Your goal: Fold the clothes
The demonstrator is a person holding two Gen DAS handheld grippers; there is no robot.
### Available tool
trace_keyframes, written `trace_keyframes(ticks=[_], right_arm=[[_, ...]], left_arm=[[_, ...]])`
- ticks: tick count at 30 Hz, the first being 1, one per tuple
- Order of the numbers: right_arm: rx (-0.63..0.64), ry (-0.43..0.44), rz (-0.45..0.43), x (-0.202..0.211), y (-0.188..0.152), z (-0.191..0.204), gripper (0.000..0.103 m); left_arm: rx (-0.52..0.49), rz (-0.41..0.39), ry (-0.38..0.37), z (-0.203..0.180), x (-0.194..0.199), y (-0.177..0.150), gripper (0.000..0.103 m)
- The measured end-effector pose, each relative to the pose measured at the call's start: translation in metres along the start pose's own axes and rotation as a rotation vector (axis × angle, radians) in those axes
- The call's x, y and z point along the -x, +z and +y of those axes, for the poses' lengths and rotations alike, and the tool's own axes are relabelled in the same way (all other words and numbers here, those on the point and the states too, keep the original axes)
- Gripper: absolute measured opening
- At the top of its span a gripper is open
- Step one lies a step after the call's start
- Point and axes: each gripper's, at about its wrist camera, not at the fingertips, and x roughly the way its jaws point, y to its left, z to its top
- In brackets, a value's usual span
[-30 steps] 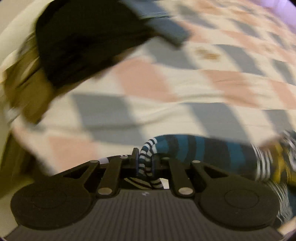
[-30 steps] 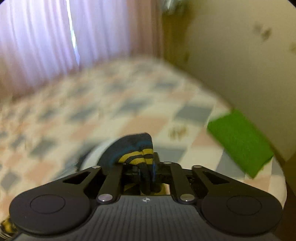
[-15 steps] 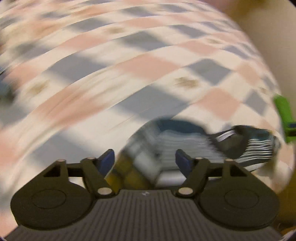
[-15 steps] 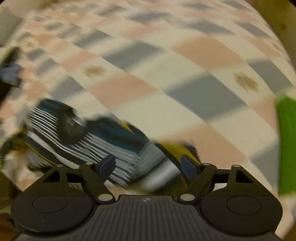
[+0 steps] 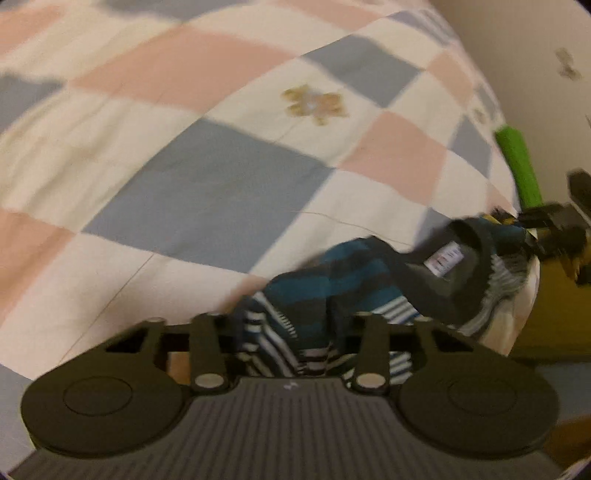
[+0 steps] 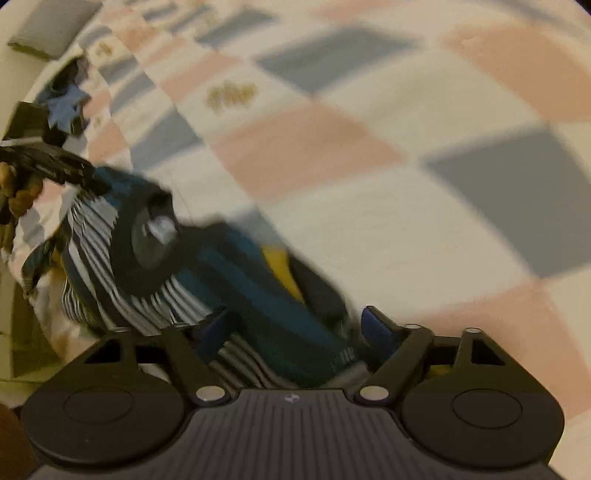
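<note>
A striped shirt in teal, dark blue, white and yellow (image 5: 354, 280) lies bunched near the edge of a checked bedspread (image 5: 207, 192). My left gripper (image 5: 291, 332) is open, its fingers astride one end of the shirt. My right gripper (image 6: 291, 325) is open too, with the other end of the shirt (image 6: 221, 273) between its blue pads (image 6: 373, 325). Each gripper shows in the other's view: the right one at the far right (image 5: 554, 225), the left one at the far left (image 6: 55, 166). The shirt's collar and label (image 5: 443, 256) face up.
A folded green cloth (image 5: 517, 166) lies at the bed's right edge by the wall. A dark blue garment (image 6: 66, 99) and a grey folded item (image 6: 48, 26) lie at the far left end. The bed edge runs close along the shirt.
One second ago both grippers were shut on the shirt and held it up. They have since opened, and the shirt now lies on the bed between their fingers.
</note>
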Motion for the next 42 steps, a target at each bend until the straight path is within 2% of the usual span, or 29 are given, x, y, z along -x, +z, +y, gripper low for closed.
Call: trace_keyframes(ticks=[1,4,7,10,12,14,15,16,18,22,26,28,29,30,33,34,36,39,40,41,42], right_arm=[[-0.002,0.009,0.003,0.002,-0.005,0.000,0.028],[0.061,0.009,-0.033,0.026,-0.024,0.022,0.020],[0.104,0.023,-0.020,0.043,-0.047,0.042,0.020],[0.086,0.015,0.007,0.036,-0.056,0.045,0.037],[0.078,-0.006,0.015,0.027,-0.050,0.043,0.043],[0.092,-0.018,0.009,0.024,-0.046,0.043,0.043],[0.099,-0.027,0.004,0.025,-0.046,0.043,0.042],[0.105,-0.036,0.003,0.027,-0.047,0.042,0.037],[0.120,-0.077,-0.001,0.035,-0.052,0.042,0.017],[0.180,-0.123,-0.097,0.063,-0.067,0.062,0.012],[0.259,-0.263,-0.258,0.087,-0.081,0.107,0.012],[0.276,-0.326,-0.321,0.096,-0.085,0.127,0.012],[0.267,-0.342,-0.325,0.096,-0.087,0.135,0.013],[0.255,-0.357,-0.317,0.092,-0.088,0.140,0.015],[0.215,-0.388,-0.242,0.056,-0.097,0.145,0.020],[0.202,-0.401,-0.211,0.041,-0.102,0.144,0.021],[0.184,-0.433,-0.161,0.014,-0.111,0.143,0.021],[0.182,-0.457,-0.193,0.010,-0.120,0.154,0.033],[0.174,-0.449,-0.204,0.012,-0.121,0.156,0.031],[0.174,-0.442,-0.212,0.014,-0.122,0.157,0.015],[0.183,-0.439,-0.217,0.016,-0.123,0.157,0.010]], left_arm=[[-0.017,-0.026,-0.001,-0.007,0.010,-0.008,0.030],[-0.059,-0.075,0.012,-0.029,0.039,-0.037,0.029],[-0.052,-0.082,0.034,-0.041,0.047,-0.058,0.034],[0.018,-0.065,0.038,-0.034,0.029,-0.055,0.045],[0.012,-0.051,0.075,-0.034,0.016,-0.045,0.044],[-0.067,-0.044,0.141,-0.044,0.009,-0.039,0.033],[-0.110,-0.042,0.172,-0.050,0.008,-0.037,0.032],[-0.144,-0.050,0.188,-0.057,0.011,-0.039,0.028],[-0.188,-0.085,0.236,-0.071,0.021,-0.052,0.026],[-0.193,-0.194,0.331,-0.101,0.056,-0.087,0.024],[-0.192,-0.293,0.414,-0.124,0.099,-0.116,0.026],[-0.205,-0.315,0.434,-0.125,0.104,-0.124,0.031],[-0.200,-0.317,0.436,-0.122,0.103,-0.126,0.032],[-0.179,-0.297,0.404,-0.114,0.094,-0.129,0.033],[-0.198,-0.232,0.374,-0.100,0.058,-0.139,0.032],[-0.214,-0.233,0.390,-0.101,0.053,-0.143,0.028],[-0.240,-0.261,0.415,-0.107,0.052,-0.152,0.027],[-0.260,-0.313,0.409,-0.116,0.065,-0.161,0.025],[-0.271,-0.308,0.417,-0.118,0.065,-0.162,0.021],[-0.285,-0.299,0.435,-0.121,0.065,-0.162,0.018],[-0.298,-0.292,0.452,-0.123,0.064,-0.163,0.018]])
